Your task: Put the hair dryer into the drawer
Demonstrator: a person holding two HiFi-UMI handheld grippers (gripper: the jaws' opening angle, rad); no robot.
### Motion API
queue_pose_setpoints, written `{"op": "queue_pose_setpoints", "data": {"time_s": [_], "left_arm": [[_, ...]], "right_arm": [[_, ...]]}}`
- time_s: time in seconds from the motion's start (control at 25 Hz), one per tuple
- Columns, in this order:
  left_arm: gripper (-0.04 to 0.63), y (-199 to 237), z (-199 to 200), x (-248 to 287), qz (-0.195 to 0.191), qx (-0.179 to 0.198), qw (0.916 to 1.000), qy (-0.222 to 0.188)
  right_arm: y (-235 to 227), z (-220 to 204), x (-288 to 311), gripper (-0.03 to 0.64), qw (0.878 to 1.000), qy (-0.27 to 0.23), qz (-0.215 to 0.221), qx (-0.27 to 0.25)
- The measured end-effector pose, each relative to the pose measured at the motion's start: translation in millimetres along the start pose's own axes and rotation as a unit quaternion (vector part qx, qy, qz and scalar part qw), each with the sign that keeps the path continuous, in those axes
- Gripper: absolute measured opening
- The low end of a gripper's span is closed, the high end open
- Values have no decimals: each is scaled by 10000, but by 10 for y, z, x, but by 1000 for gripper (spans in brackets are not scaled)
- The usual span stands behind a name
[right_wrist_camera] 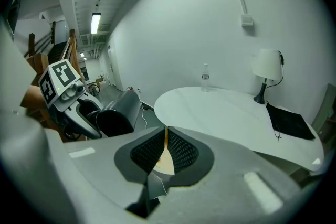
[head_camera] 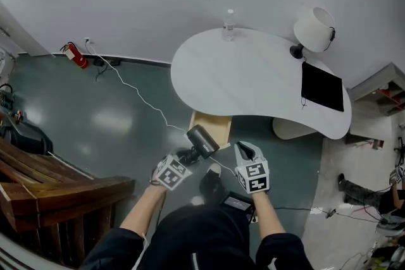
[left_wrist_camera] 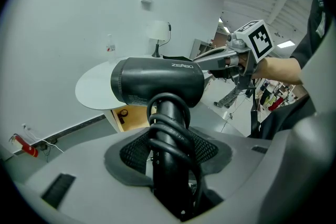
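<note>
The black hair dryer (left_wrist_camera: pixel 157 83) is clamped by its handle in the left hand-held gripper (head_camera: pixel 187 155), with its black cord (left_wrist_camera: pixel 169 127) looped in coils around that handle. It is held up in the air, barrel level and crosswise, just on the near side of the open wooden drawer (head_camera: pixel 212 126) and not in it. The right hand-held gripper (head_camera: pixel 245 150) hangs just to the right of the dryer, jaws closed together on nothing (only a thin slit remains between them, through which pale wood shows).

The drawer stands pulled out from under the near edge of the white curved bench (head_camera: pixel 253 82). On the bench's far edge stands a clear water bottle (head_camera: pixel 228 24). At its right end are a table lamp with a white shade (head_camera: pixel 314 28) and, nearer, a flat black pad (head_camera: pixel 322 86). On the grey floor to the left, a white cable (head_camera: pixel 142 95) runs from the far wall towards the drawer, and a red fire extinguisher (head_camera: pixel 76 55) lies against that wall.
</note>
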State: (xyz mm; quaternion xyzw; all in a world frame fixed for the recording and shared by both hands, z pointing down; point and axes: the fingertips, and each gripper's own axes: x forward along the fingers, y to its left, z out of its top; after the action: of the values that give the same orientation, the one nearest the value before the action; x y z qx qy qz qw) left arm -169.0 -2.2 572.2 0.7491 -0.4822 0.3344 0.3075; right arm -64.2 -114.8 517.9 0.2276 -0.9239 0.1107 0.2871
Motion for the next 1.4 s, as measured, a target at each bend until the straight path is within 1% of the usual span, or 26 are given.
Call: {"op": "queue_pose_setpoints", "data": {"time_s": [0.16, 0.28, 0.4, 0.52, 0.72, 0.92, 1.04, 1.4], "left_arm": [[216, 145, 159, 132, 2, -17, 10000, 67], [216, 242, 267, 228, 21, 114, 9999, 106], [216, 336, 350, 316, 20, 251, 9995, 183], [216, 360, 375, 377, -38, 275, 9993, 255], [216, 426, 386, 441, -121, 431, 9983, 363], [216, 438, 435, 414, -330, 606, 9967, 419], [216, 453, 448, 409, -384, 746, 9956, 429], [216, 473, 463, 422, -544, 907, 9934, 444]], "right_arm": [[-184, 128, 152, 8, 10000, 3, 54, 34], [-301, 188, 261, 8, 9999, -6, 109, 79], [-403, 178, 379, 9, 9998, 48, 145, 89], [-453, 128, 438, 8, 9996, 139, 194, 166], [-471, 140, 508, 9, 9993, 176, 180, 268], [-471, 207, 497, 8, 9991, 145, 41, 398], [-443, 200, 474, 8, 9988, 137, -31, 465], [-426, 179, 469, 8, 9976, 149, -148, 667]]}}
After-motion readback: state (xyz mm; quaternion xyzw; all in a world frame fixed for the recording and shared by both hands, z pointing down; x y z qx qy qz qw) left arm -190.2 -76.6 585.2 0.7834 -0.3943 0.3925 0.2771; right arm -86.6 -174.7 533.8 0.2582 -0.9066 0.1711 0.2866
